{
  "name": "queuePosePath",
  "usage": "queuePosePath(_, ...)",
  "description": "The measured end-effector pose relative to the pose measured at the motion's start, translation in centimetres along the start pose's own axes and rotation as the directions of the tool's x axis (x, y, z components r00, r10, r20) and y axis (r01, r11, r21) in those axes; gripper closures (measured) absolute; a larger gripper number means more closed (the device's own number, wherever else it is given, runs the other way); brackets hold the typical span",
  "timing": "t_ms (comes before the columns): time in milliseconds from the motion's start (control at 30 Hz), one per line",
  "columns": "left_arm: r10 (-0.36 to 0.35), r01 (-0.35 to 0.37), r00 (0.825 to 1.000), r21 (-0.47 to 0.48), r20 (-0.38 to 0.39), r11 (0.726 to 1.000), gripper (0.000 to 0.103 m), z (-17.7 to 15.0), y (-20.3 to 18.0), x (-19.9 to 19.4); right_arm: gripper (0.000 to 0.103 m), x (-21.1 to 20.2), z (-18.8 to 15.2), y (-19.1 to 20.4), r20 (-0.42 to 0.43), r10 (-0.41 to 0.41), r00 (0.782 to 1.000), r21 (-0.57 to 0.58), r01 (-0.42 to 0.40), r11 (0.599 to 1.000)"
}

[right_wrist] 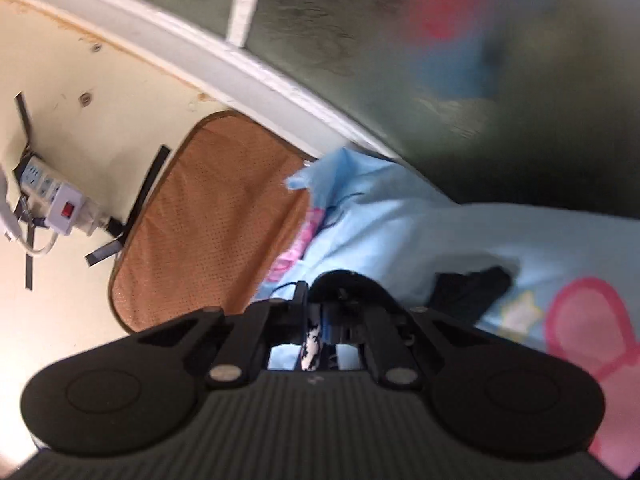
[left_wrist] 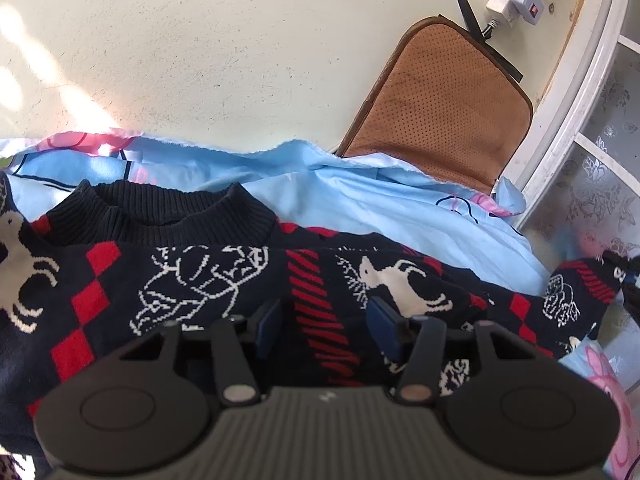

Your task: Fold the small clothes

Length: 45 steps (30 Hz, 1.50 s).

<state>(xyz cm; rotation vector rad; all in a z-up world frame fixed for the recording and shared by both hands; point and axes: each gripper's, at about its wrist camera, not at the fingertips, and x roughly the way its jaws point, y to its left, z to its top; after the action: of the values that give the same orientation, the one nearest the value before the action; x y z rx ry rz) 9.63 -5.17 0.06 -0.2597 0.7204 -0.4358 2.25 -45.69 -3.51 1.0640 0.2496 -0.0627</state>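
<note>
two wrist views over a cream table (left_wrist: 200, 40). a light blue printed sheet (left_wrist: 400, 208) is spread across it, its far edge overlapping a brown perforated mat (left_wrist: 444, 92). on the sheet lies a dark knit sweater (left_wrist: 200, 272) with red diamonds and white figures, collar toward the far side. a white power strip (right_wrist: 56, 204) sits beyond the mat. the left gripper (left_wrist: 326, 312) hovers low over the sweater's chest, blue pads spread apart, holding nothing. the right gripper (right_wrist: 316, 320) is pinched closed on a thin fold of black-and-white knit — apparently the sweater's edge — above the sheet.
</note>
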Motion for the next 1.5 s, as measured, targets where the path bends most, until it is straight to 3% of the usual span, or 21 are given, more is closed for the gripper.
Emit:
queuePosePath(100, -0.114, 0.122, 0.991, -0.128, 0.067, 0.984, 0.052, 0.6, 2.1, -3.6, 0.094, 0.1, -1.4, 7.1, -0.019, 0.112, 0.994, -0.203, -0.114, 0.973)
queuePosePath(167, -0.126, 0.151, 0.981, -0.168, 0.150, 0.974, 0.049, 1.4, 3.7, -7.2, 0.094, 0.4, -3.5, 11.7, -0.063, 0.170, 0.983, -0.320, -0.181, 0.930)
queuePosePath(267, -0.058, 0.115, 0.959, -0.195, 0.278, 0.974, 0.040, 2.3, 6.7, -13.2, 0.094, 2.0, -7.9, 18.1, -0.173, 0.247, 0.953, -0.429, -0.299, 0.852)
queuePosePath(367, 0.056, 0.015, 0.945, -0.217, 0.321, 0.976, 0.032, 1.9, 9.9, -17.0, 0.094, 2.6, -14.7, 23.1, -0.298, 0.289, 0.910, -0.532, -0.410, 0.741)
queuePosePath(433, 0.139, -0.067, 0.944, -0.240, 0.299, 0.968, 0.029, 1.1, 11.9, -18.1, 0.094, 2.8, -20.4, 25.3, -0.401, 0.290, 0.869, -0.579, -0.486, 0.654)
queuePosePath(500, 0.157, -0.080, 0.950, -0.273, 0.270, 0.959, 0.029, 0.2, 13.9, -18.2, 0.094, 3.2, -25.7, 26.1, -0.510, 0.261, 0.820, -0.590, -0.554, 0.587)
queuePosePath(633, 0.131, -0.052, 0.966, -0.330, 0.222, 0.943, 0.029, -1.4, 16.7, -17.6, 0.085, 3.5, -33.4, 24.4, -0.752, 0.083, 0.654, -0.544, -0.687, 0.482)
queuePosePath(700, 0.126, -0.052, 0.970, -0.326, 0.210, 0.944, 0.029, -1.6, 17.1, -17.1, 0.064, 1.7, -33.4, 23.1, -0.771, 0.060, 0.634, -0.550, -0.710, 0.440)
queuePosePath(767, 0.109, -0.040, 0.973, -0.314, 0.203, 0.949, 0.027, -1.5, 16.9, -16.7, 0.046, -0.3, -31.2, 22.3, -0.762, 0.086, 0.642, -0.561, -0.721, 0.407)
queuePosePath(800, 0.103, -0.038, 0.974, -0.302, 0.202, 0.953, 0.027, -1.3, 16.6, -16.5, 0.044, -1.0, -29.8, 21.8, -0.750, 0.094, 0.655, -0.575, -0.716, 0.396)
queuePosePath(867, 0.098, -0.042, 0.974, -0.261, 0.203, 0.964, 0.027, -1.2, 15.7, -16.3, 0.044, -1.3, -26.4, 21.2, -0.696, 0.100, 0.711, -0.624, -0.668, 0.406)
queuePosePath(933, 0.090, -0.047, 0.974, -0.204, 0.207, 0.978, 0.027, -0.9, 14.1, -16.2, 0.044, -1.8, -23.7, 20.0, -0.628, 0.106, 0.771, -0.666, -0.603, 0.439)
queuePosePath(1033, 0.086, -0.067, 0.975, -0.098, 0.204, 0.993, 0.026, -0.8, 11.2, -15.8, 0.044, -1.4, -20.3, 17.7, -0.510, 0.093, 0.855, -0.699, -0.475, 0.535)
queuePosePath(1100, 0.122, -0.125, 0.975, 0.004, 0.187, 0.992, 0.020, -0.9, 8.7, -14.9, 0.044, -0.4, -18.9, 16.4, -0.416, 0.048, 0.908, -0.727, -0.364, 0.583)
queuePosePath(1167, 0.221, -0.243, 0.962, 0.142, 0.159, 0.959, 0.012, -0.9, 5.6, -13.0, 0.044, 1.3, -18.4, 15.7, -0.386, 0.015, 0.923, -0.730, -0.315, 0.606)
queuePosePath(1267, 0.291, -0.318, 0.947, 0.289, 0.135, 0.903, 0.016, -1.5, 2.6, -10.2, 0.044, 3.8, -18.7, 15.7, -0.371, -0.019, 0.928, -0.729, -0.279, 0.625)
queuePosePath(1333, 0.349, -0.372, 0.928, 0.346, 0.129, 0.861, 0.043, -1.8, 1.9, -8.5, 0.041, 6.1, -19.1, 15.6, -0.388, -0.064, 0.919, -0.728, -0.263, 0.633)
queuePosePath(1367, 0.388, -0.407, 0.913, 0.370, 0.127, 0.835, 0.072, -1.9, 1.9, -7.6, 0.042, 7.3, -19.1, 15.3, -0.397, -0.086, 0.914, -0.718, -0.251, 0.649)
queuePosePath(1400, 0.414, -0.430, 0.901, 0.379, 0.127, 0.819, 0.095, -2.0, 2.1, -6.9, 0.058, 8.4, -19.0, 14.8, -0.426, -0.097, 0.899, -0.692, -0.255, 0.676)
queuePosePath(1433, 0.435, -0.455, 0.889, 0.376, 0.143, 0.807, 0.094, -2.0, 2.4, -6.5, 0.074, 9.1, -18.8, 14.5, -0.437, -0.101, 0.894, -0.670, -0.248, 0.700)
queuePosePath(1500, 0.469, -0.521, 0.853, 0.369, 0.228, 0.770, 0.095, -1.8, 2.4, -6.6, 0.081, 8.9, -18.1, 14.5, -0.401, -0.060, 0.914, -0.640, -0.233, 0.732)
